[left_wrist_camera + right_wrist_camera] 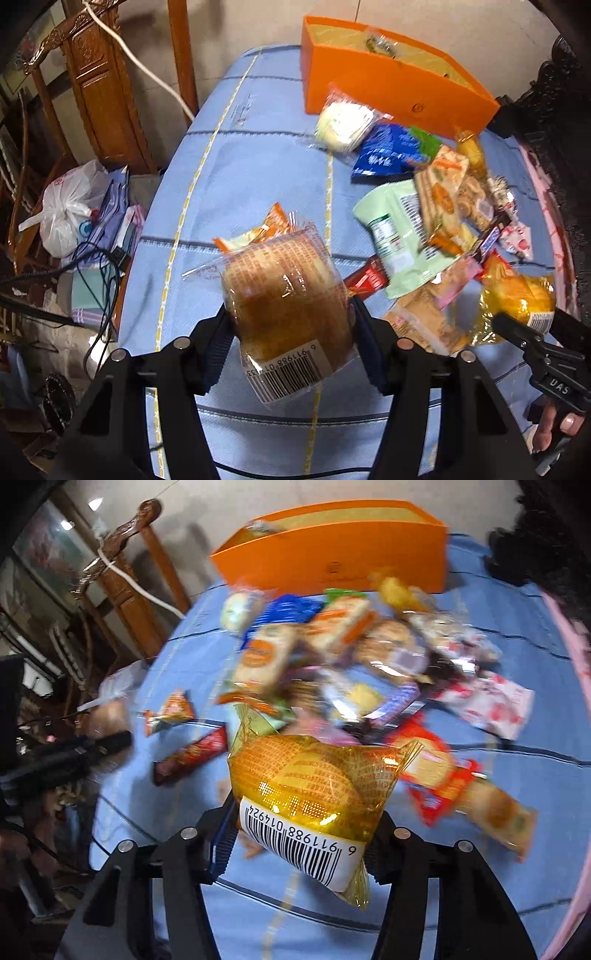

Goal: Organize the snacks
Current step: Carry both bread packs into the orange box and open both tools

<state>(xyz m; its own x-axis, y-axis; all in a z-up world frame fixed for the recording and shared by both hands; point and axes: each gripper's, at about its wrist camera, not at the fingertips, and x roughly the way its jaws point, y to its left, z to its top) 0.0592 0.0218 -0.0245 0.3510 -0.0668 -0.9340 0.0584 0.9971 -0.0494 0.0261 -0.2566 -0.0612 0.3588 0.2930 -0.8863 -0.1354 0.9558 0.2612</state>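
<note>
My left gripper [290, 325] is shut on a brown bread packet [284, 291] in clear wrap, held above the blue tablecloth [236, 177]. My right gripper [299, 834] is shut on a yellow cake packet [310, 786] with a barcode label; it also shows in the left wrist view [517, 299] at the right edge. A pile of mixed snack packets [424, 206] lies on the right half of the table, also in the right wrist view [354, 657]. An open orange box [388, 77] stands at the table's far side, with one wrapped snack inside; it also shows in the right wrist view [340, 546].
A small orange packet [273, 225] and a red bar [369, 277] lie near the left gripper. A carved wooden chair [99, 85] and a white cable [147, 70] stand left of the table. A white plastic bag [70, 206] and wires lie on the floor.
</note>
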